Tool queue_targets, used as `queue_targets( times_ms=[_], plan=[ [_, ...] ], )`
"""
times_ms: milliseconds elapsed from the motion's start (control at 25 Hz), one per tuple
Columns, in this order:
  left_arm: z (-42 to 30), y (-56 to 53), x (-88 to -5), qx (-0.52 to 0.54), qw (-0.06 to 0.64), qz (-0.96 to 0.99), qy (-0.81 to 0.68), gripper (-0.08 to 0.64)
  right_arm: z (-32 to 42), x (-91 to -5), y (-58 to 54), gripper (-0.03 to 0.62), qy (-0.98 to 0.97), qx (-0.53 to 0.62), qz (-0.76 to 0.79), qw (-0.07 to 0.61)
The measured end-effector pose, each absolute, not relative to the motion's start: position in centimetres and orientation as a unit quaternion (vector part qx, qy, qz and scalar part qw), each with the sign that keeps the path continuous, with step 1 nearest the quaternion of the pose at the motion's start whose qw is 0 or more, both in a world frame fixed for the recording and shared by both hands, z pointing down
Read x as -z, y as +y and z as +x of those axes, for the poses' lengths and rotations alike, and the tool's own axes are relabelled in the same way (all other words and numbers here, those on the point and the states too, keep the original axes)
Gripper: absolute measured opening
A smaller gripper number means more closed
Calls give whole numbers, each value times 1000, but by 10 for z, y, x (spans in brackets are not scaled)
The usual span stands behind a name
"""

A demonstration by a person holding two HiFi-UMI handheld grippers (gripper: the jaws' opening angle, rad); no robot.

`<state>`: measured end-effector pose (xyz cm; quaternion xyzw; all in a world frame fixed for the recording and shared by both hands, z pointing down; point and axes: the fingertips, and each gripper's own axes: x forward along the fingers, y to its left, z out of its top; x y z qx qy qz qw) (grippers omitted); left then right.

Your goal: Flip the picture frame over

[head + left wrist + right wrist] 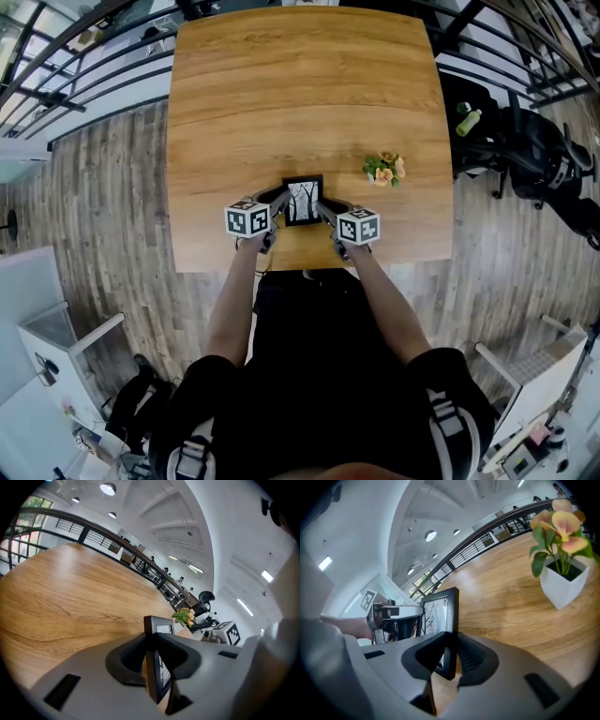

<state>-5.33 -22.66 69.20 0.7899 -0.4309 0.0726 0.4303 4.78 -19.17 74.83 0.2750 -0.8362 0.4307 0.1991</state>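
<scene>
On a honey-brown table [300, 94] with wavy wood grain, a black picture frame [303, 201] shows a black-and-white tree print, and peach flowers [385, 170] with green leaves sit in a white pot [562, 585].

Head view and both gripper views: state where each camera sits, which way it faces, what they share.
Head view: on the person's head, facing steeply down at the table; both forearms, left gripper and right gripper show, each gripper shut on the picture frame.
Left gripper view: on that gripper, facing rightward across the table; its jaws show.
Right gripper view: on that gripper, facing leftward; its jaws show, the left gripper beyond.
Shared: all show the picture frame and the potted flower.
</scene>
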Motion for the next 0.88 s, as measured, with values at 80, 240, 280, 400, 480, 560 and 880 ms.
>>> queue_targets(
  times_ms=[80, 240, 280, 400, 480, 560, 880],
  plan=[
    [-53, -229, -695, -84, 417, 792, -438, 92, 47, -751, -193, 89, -835, -429, 280, 200],
    [-53, -234, -703, -106, 412, 789, -443, 91, 47, -757, -196, 89, -832, -427, 287, 209],
    [-53, -235, -705, -111, 412, 788, -444, 92, 47, -758, -197, 89, -831, -425, 289, 212],
    [-54, -242, -712, -119, 405, 788, -448, 92, 47, -763, -203, 91, -830, -422, 296, 214],
    [-55, -246, -717, -124, 399, 789, -451, 95, 45, -766, -207, 91, -829, -422, 299, 213],
    [-57, -249, -722, -126, 398, 786, -456, 98, 44, -770, -210, 91, -829, -421, 300, 210],
    [-66, -256, -738, -133, 393, 770, -485, 109, 41, -775, -217, 92, -829, -419, 311, 202]
  ],
)
